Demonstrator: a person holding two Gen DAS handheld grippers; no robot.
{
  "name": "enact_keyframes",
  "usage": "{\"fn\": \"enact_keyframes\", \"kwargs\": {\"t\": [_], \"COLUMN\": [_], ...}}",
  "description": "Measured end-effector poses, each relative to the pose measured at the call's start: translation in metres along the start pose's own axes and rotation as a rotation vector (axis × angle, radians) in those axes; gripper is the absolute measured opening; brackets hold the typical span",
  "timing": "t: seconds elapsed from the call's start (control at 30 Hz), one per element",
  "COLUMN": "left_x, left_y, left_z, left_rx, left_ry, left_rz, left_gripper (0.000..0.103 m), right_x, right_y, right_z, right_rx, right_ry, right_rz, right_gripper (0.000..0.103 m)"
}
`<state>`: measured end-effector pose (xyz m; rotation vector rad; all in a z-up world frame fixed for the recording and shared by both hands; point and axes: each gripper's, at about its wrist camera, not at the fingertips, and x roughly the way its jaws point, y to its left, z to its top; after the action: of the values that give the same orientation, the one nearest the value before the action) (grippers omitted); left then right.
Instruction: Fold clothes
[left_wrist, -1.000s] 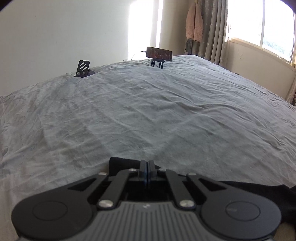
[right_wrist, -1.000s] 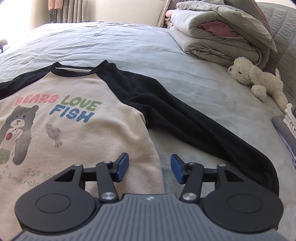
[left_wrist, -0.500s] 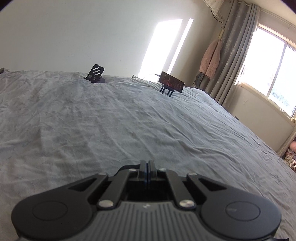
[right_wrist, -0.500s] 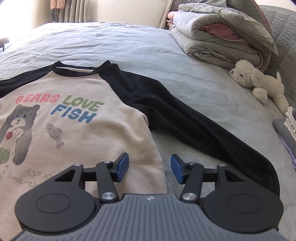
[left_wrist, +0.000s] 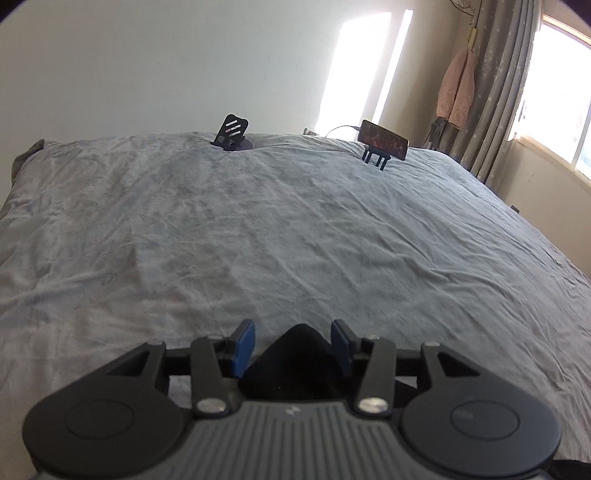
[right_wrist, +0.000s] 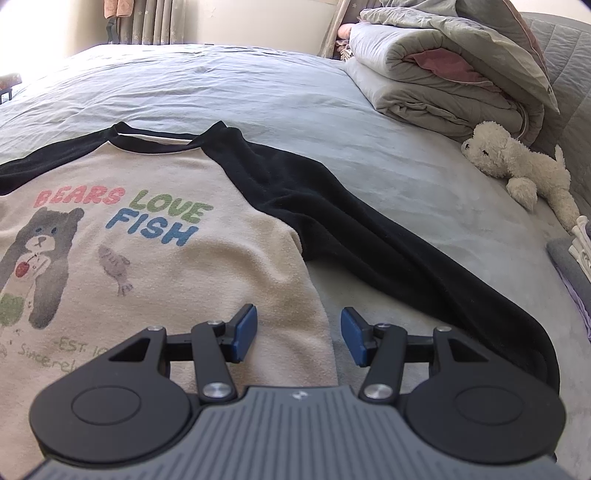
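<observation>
A big bed (right_wrist: 258, 85) has a gray sheet. A bear shirt (right_wrist: 155, 236) lies flat on it. A folded blanket (right_wrist: 443, 74), a toy dog (right_wrist: 517, 166) and two phone stands (left_wrist: 232, 134) sit on it too.

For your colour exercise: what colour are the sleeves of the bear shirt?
Black; the sleeve of the shirt shows best in the right wrist view.

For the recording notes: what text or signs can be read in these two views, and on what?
"BEARS LOVE FISH": printed on the cream front of the sweatshirt.
"EST. 1..." and "Sincerel...": below the bear print, cut off by the right gripper.
Phone screen on the stand: too small to read.
</observation>
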<state>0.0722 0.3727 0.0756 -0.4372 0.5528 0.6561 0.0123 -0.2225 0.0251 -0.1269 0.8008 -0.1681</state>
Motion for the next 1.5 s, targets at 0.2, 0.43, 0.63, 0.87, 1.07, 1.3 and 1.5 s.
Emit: {"fn": "enact_keyframes", "kwargs": {"t": [0.2, 0.43, 0.63, 0.87, 1.07, 1.3, 1.5], "left_x": [-0.005, -0.017, -0.070, -0.147, -0.178, -0.184, -0.196], "left_y": [-0.021, -0.033, -0.067, -0.121, -0.144, -0.147, -0.147], "left_z": [-0.016, -0.032, -0.074, -0.158, -0.220, -0.234, -0.224], "left_rx": [0.117, 0.104, 0.196, 0.449, 0.669, 0.717, 0.689], "left_ry": [0.068, 0.171, 0.238, 0.320, 0.318, 0.258, 0.194], "left_rz": [-0.063, -0.126, -0.279, -0.481, -0.562, -0.559, -0.612], "left_gripper": [0.048, 0.049, 0.064, 0.066, 0.070, 0.075, 0.077], "right_x": [0.000, 0.000, 0.000, 0.000, -0.002, -0.005, -0.024], "right_y": [0.002, 0.002, 0.002, -0.001, -0.001, 0.002, 0.006], "right_z": [-0.001, 0.000, 0.001, 0.001, 0.001, 0.001, 0.003], "right_rx": [-0.005, -0.004, 0.000, 0.014, 0.015, 0.011, 0.027], "right_ry": [-0.002, -0.003, -0.003, 0.000, -0.004, -0.014, -0.091], "right_rz": [-0.001, 0.001, 0.005, 0.014, 0.023, 0.050, 0.153], "right_gripper": [0.055, 0.055, 0.055, 0.056, 0.056, 0.056, 0.057]}}
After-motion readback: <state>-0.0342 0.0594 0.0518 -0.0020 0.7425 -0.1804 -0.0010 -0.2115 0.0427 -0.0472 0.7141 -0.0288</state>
